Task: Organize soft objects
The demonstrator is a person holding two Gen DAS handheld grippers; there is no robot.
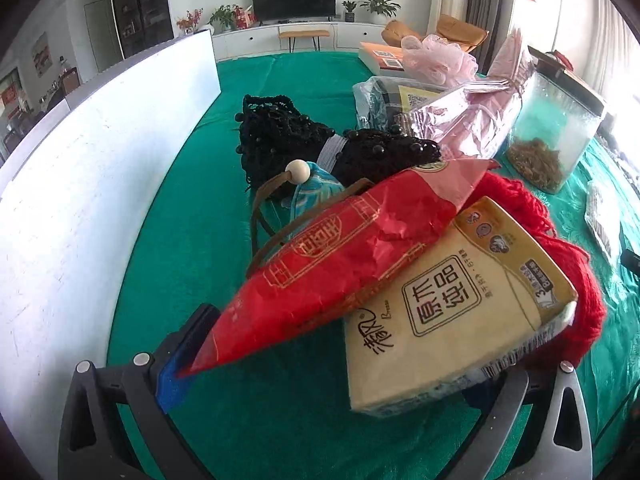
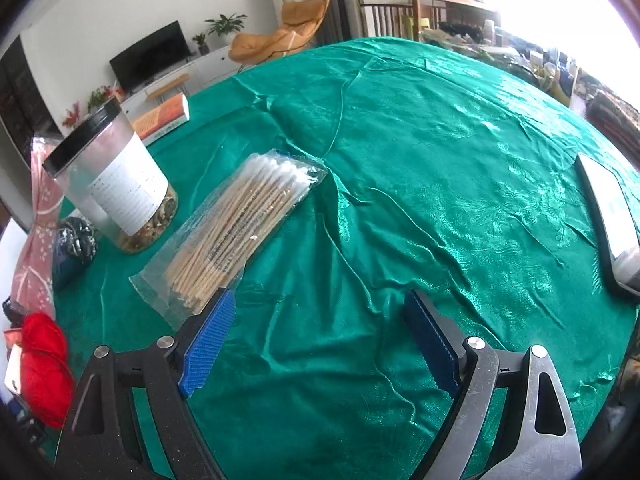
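In the left wrist view my left gripper (image 1: pixel 320 368) has its jaws wide apart around a beige tissue pack (image 1: pixel 452 308); whether the pads press on it is not clear. A red crinkled packet (image 1: pixel 340 264) lies across the pack, and red yarn (image 1: pixel 568 264) sits behind it. Further back lie a black beaded knit item (image 1: pixel 304 140), a teal pouch with a wooden bead (image 1: pixel 316 188) and a pink mesh sponge (image 1: pixel 436 58). In the right wrist view my right gripper (image 2: pixel 320 340) is open and empty above the green cloth (image 2: pixel 440 160). The red yarn also shows at that view's left edge (image 2: pixel 40 360).
A white board (image 1: pixel 100 168) stands along the left. A clear jar with a black lid (image 2: pixel 112 184) holds dried bits. A bag of cotton swabs (image 2: pixel 236 228) lies ahead of my right gripper. A pink foil bag (image 1: pixel 472 116), an orange book (image 2: pixel 164 118) and a phone (image 2: pixel 612 224) lie around.
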